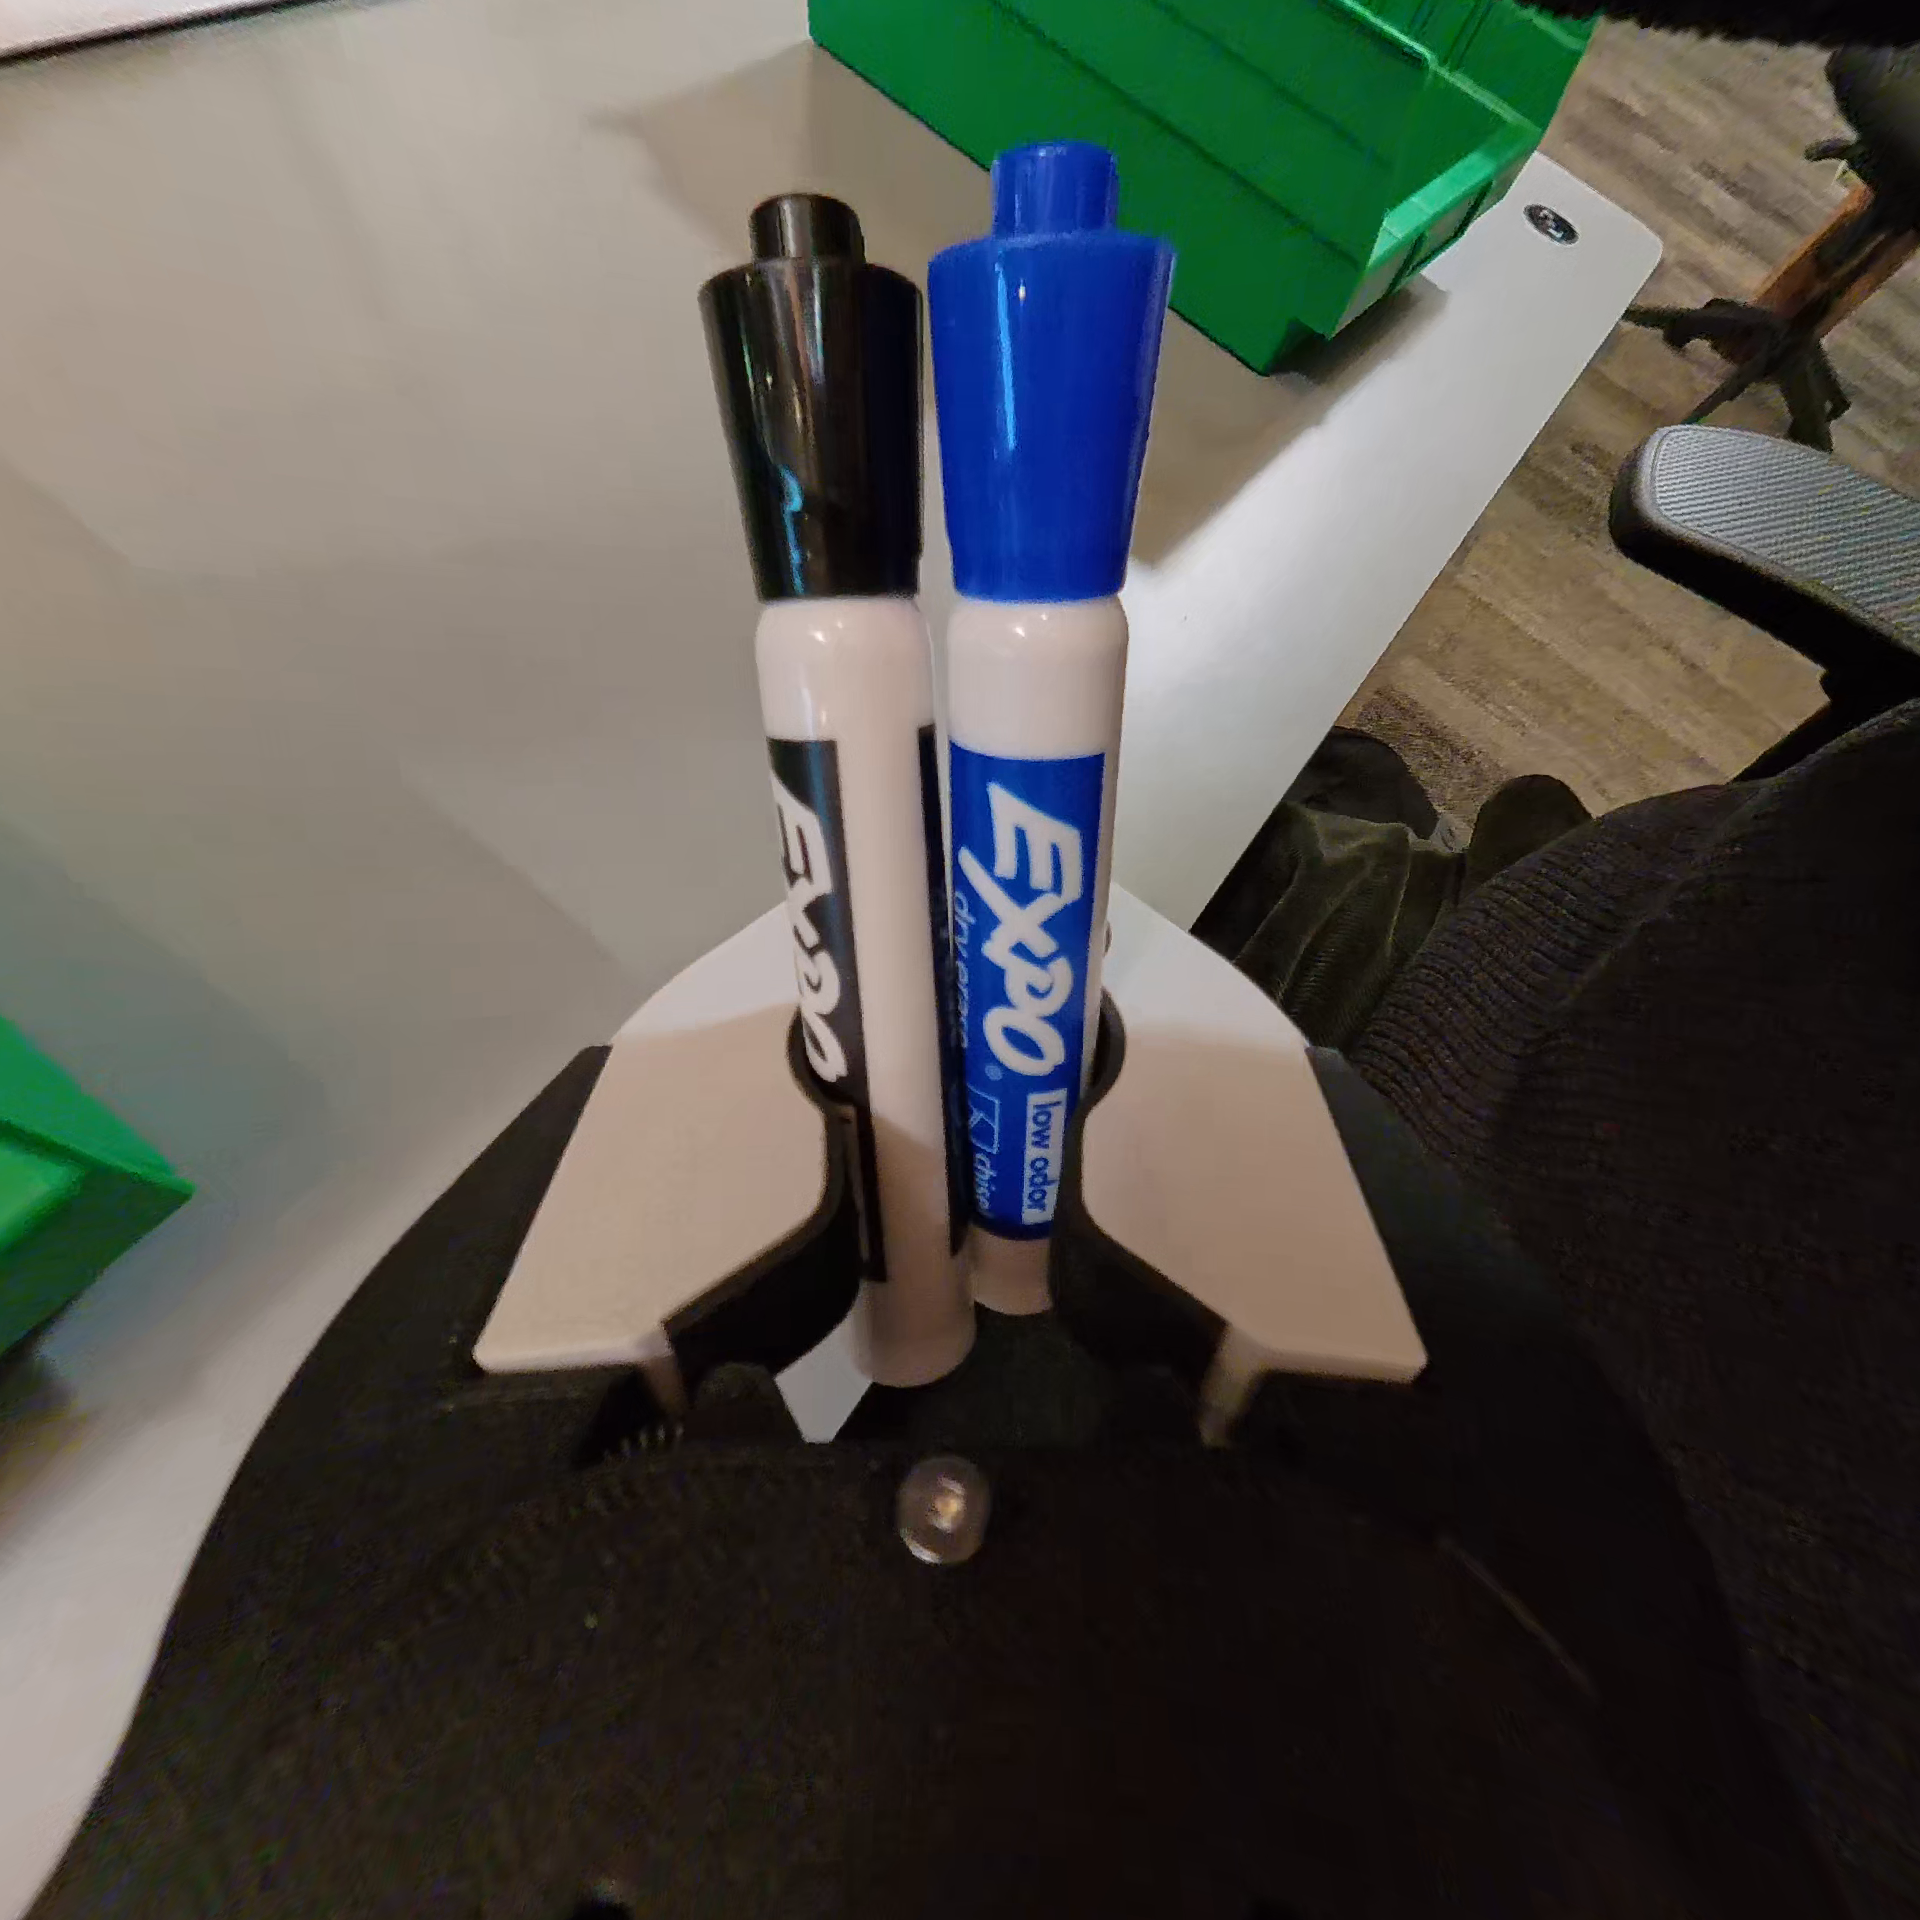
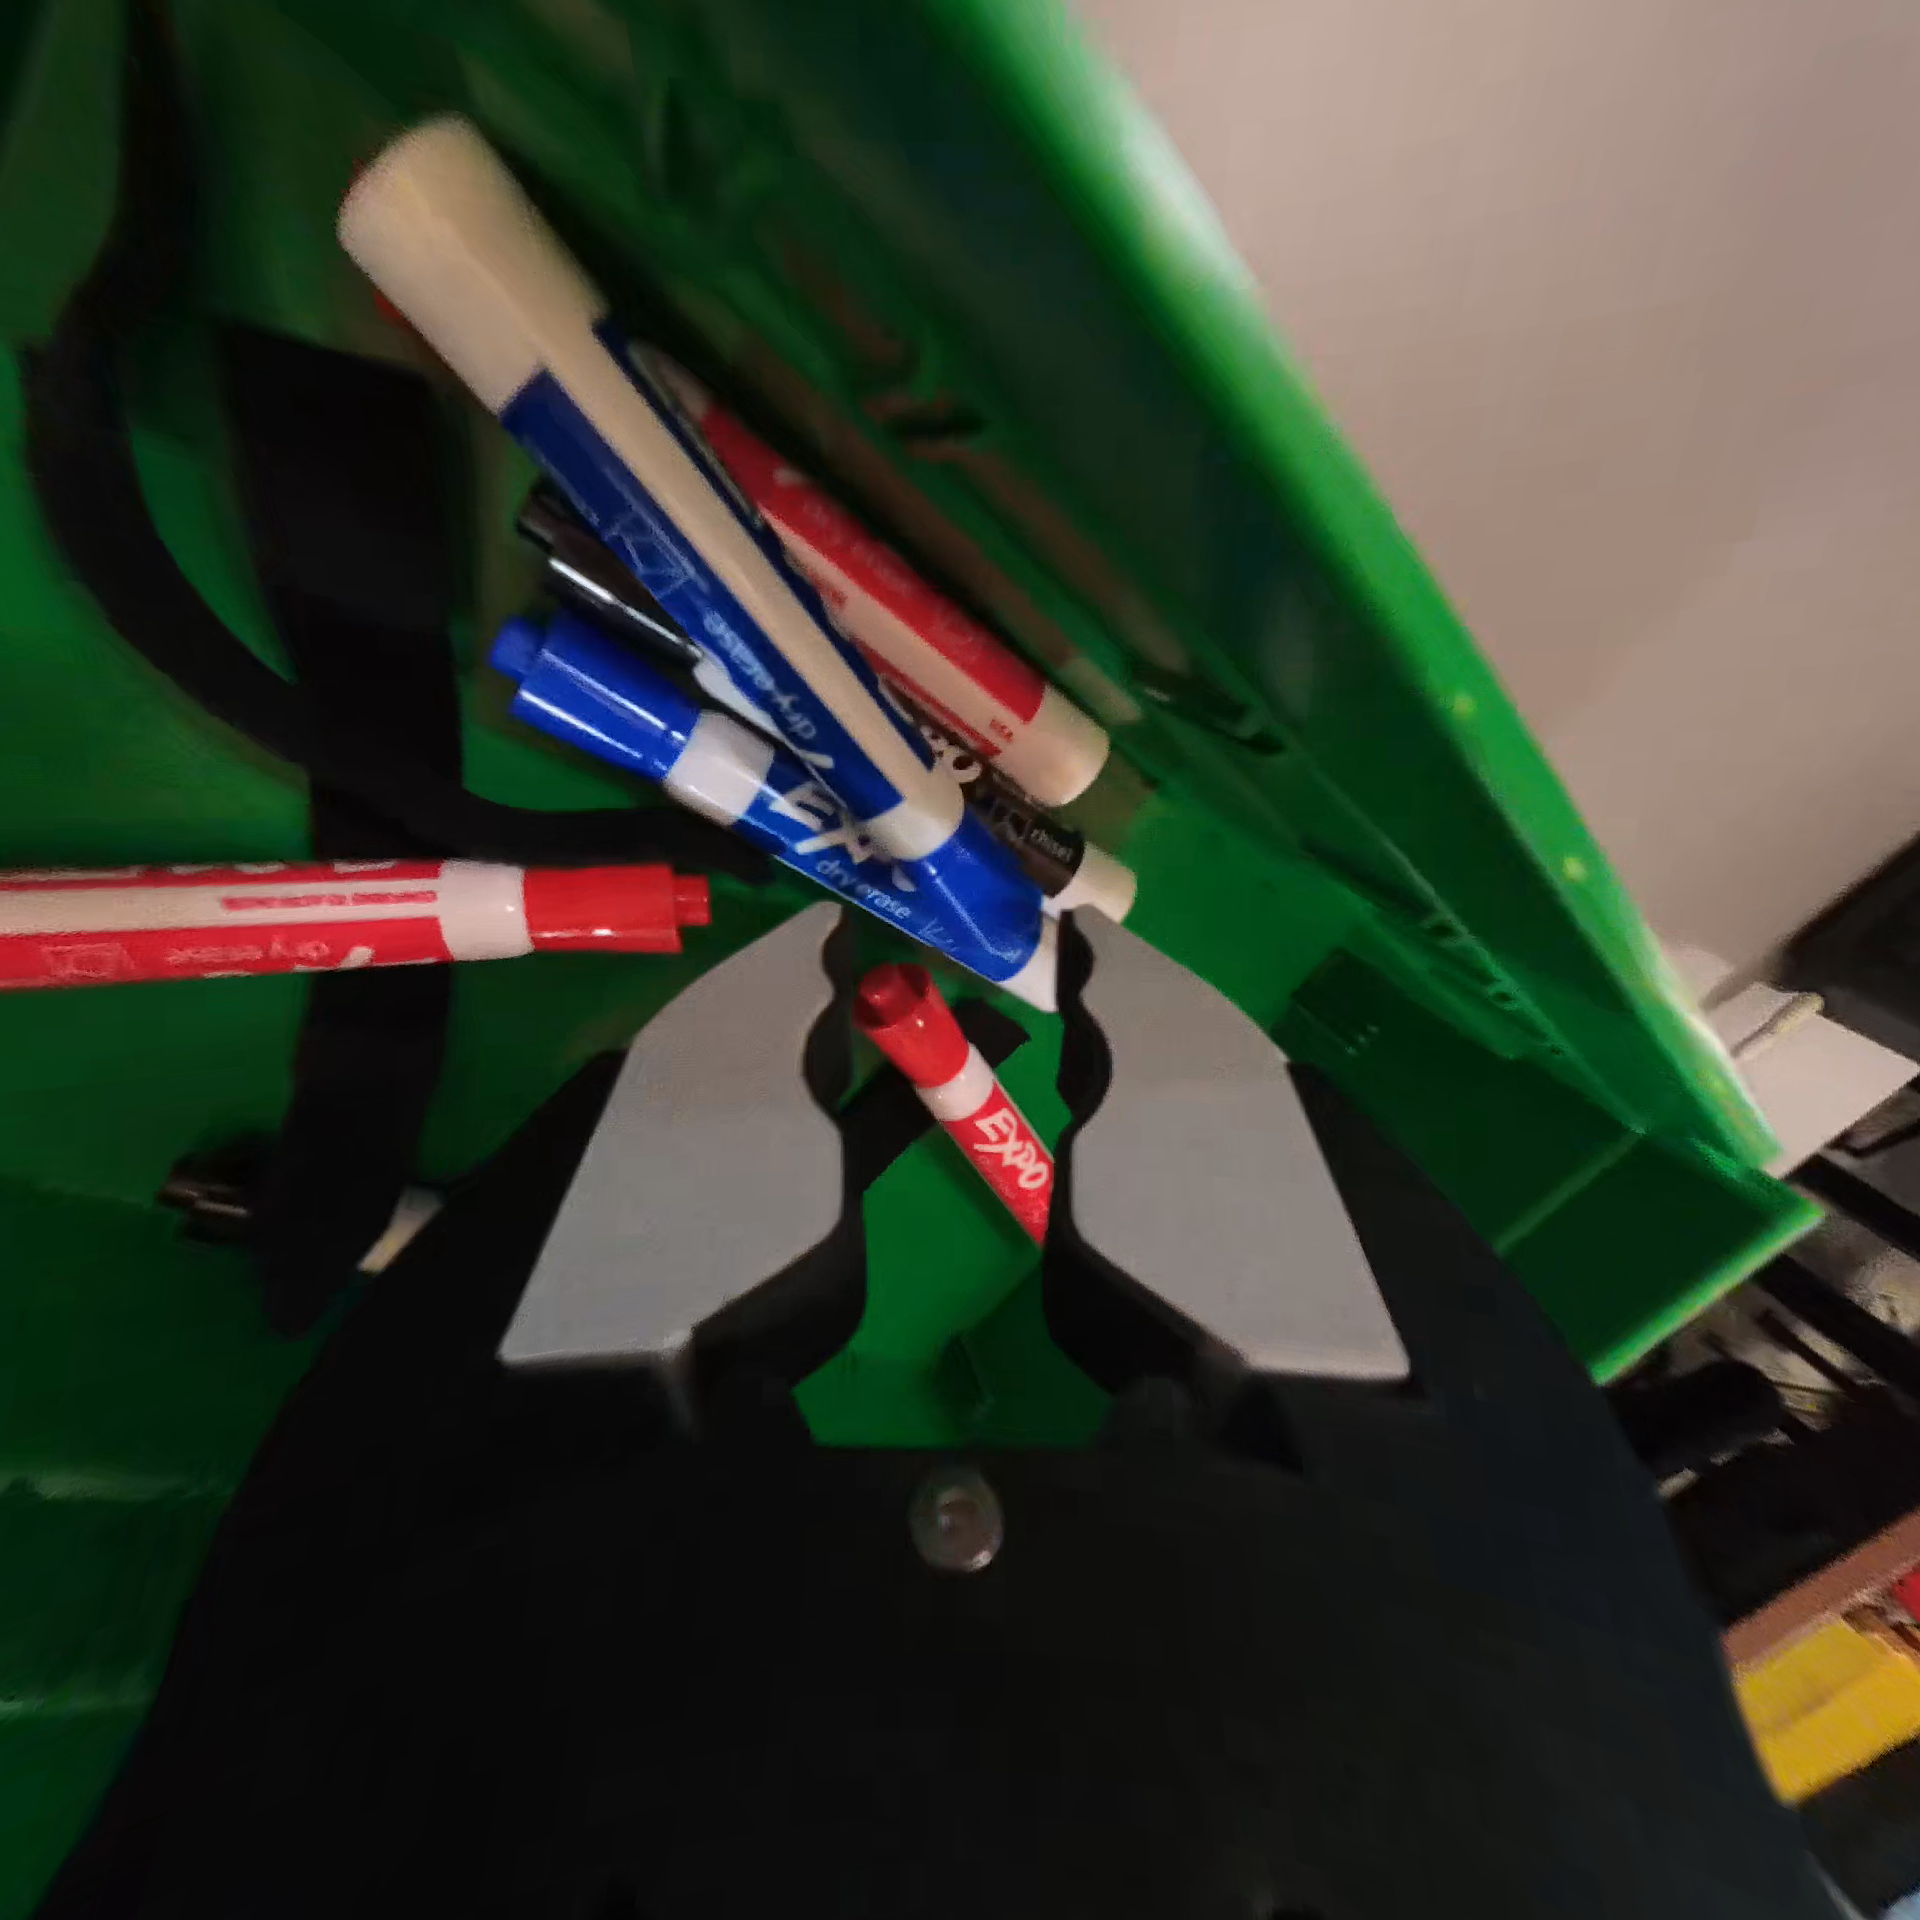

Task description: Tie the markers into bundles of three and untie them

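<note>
My left camera is looking forward along my fingers and down over the white table, well above it. My right one is peering close into a green bin. Green bins are appearing in both views.

Pale grey surface, rounded at the far corner. Green bin resting at the far edge; another green bin at the left, well apart.

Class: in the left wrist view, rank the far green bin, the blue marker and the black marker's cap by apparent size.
1. Far green bin, though the frame cuts it off.
2. Blue marker, enlarged by its nearness.
3. Black marker's cap.
The left gripper grips both markers.
</note>
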The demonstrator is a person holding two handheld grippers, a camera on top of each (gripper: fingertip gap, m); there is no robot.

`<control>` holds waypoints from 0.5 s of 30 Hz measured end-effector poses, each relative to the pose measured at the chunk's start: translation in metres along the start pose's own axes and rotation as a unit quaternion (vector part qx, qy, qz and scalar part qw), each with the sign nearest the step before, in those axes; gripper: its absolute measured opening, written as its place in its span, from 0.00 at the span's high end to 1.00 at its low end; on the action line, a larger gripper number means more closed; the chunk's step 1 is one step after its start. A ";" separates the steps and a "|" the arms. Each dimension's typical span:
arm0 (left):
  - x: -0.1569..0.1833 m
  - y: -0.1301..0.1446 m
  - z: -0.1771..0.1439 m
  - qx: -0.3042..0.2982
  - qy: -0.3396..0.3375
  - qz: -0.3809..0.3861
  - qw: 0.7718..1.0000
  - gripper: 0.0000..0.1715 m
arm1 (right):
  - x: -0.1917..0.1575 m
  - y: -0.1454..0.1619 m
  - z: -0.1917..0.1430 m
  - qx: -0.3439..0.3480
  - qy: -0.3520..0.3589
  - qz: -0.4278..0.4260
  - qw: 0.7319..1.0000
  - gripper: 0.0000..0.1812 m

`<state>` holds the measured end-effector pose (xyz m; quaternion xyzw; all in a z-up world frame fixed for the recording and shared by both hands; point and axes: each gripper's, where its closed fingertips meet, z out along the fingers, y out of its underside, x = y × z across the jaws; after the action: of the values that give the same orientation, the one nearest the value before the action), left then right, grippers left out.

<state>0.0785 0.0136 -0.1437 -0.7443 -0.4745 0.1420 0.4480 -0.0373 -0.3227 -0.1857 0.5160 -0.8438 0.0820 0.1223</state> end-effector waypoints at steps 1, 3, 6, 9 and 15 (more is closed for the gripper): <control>0.000 0.001 0.000 -0.001 0.002 -0.003 1.000 0.75 | -0.001 0.001 0.003 -0.006 0.003 -0.012 1.000 0.82; -0.001 0.002 0.001 -0.002 0.003 -0.003 1.000 0.75 | -0.005 0.001 0.004 0.000 0.006 -0.030 1.000 0.87; -0.008 0.009 0.004 -0.015 -0.019 0.015 1.000 0.75 | -0.006 0.006 -0.008 0.022 0.028 -0.026 0.999 0.88; -0.011 0.014 0.007 -0.025 -0.021 0.012 0.999 0.74 | -0.008 0.021 -0.037 0.054 0.044 0.014 0.997 0.89; -0.009 0.015 0.010 -0.027 -0.014 0.006 1.000 0.75 | -0.038 0.074 -0.128 0.162 0.097 0.148 0.971 0.89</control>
<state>0.0763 0.0088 -0.1628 -0.7569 -0.4795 0.1423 0.4207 -0.0708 -0.2233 -0.0746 0.3881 -0.8702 0.2849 0.1048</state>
